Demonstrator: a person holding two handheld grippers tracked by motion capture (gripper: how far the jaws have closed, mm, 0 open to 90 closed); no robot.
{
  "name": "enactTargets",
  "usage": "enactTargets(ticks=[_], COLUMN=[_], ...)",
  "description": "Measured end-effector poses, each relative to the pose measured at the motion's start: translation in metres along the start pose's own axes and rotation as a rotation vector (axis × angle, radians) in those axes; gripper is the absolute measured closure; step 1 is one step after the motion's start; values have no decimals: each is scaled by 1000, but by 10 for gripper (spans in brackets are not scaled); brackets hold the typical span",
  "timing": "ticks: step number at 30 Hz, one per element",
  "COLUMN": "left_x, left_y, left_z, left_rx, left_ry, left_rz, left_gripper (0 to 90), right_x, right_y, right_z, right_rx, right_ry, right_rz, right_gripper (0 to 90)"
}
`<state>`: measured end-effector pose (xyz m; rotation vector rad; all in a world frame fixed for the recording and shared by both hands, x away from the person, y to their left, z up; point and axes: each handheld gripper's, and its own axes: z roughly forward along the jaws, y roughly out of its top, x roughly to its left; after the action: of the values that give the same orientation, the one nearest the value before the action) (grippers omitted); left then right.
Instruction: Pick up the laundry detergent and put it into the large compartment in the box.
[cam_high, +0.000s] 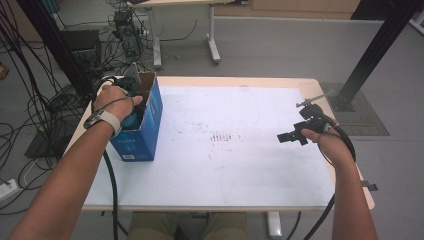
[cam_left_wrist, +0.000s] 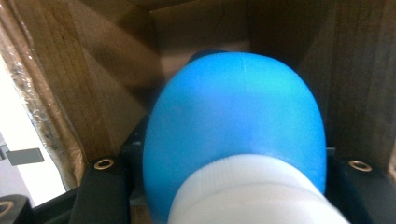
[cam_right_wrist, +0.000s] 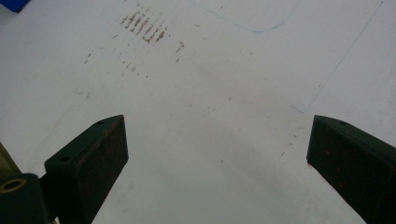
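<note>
A blue cardboard box (cam_high: 149, 131) stands open-topped at the table's left side. My left gripper (cam_high: 131, 96) reaches down into it, shut on a rounded blue object with a white end (cam_left_wrist: 233, 112). That object sits between the black jaws, with the box's brown inner walls (cam_left_wrist: 93, 70) close on both sides. At the table's right side my right gripper (cam_high: 287, 137) hovers low over the white table top (cam_right_wrist: 215, 93). It points left and stands open with nothing between its fingers (cam_right_wrist: 93, 154).
The white sheet on the table (cam_high: 225, 170) carries brown scuff marks (cam_high: 222, 136) near its middle. Tangled cables and equipment (cam_high: 120, 35) lie on the floor beyond the far left. A black post (cam_high: 380, 45) rises past the far right corner.
</note>
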<state>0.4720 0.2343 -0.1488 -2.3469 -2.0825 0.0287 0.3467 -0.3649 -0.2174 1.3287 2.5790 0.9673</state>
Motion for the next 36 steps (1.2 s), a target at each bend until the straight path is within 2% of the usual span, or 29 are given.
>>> enactTargets(ticks=[22,36], left_x=[-1,-3], left_y=[-1,-2], left_z=[0,0], left_rx=[-5,-6], left_ry=[2,8], left_rz=[1,18], left_gripper=[390,387], right_x=[0,0], right_y=[-2,-2], right_z=[0,1], right_rx=[0,4], right_ry=[-3,-5], right_rz=[-3,-2], right_gripper=[53,53])
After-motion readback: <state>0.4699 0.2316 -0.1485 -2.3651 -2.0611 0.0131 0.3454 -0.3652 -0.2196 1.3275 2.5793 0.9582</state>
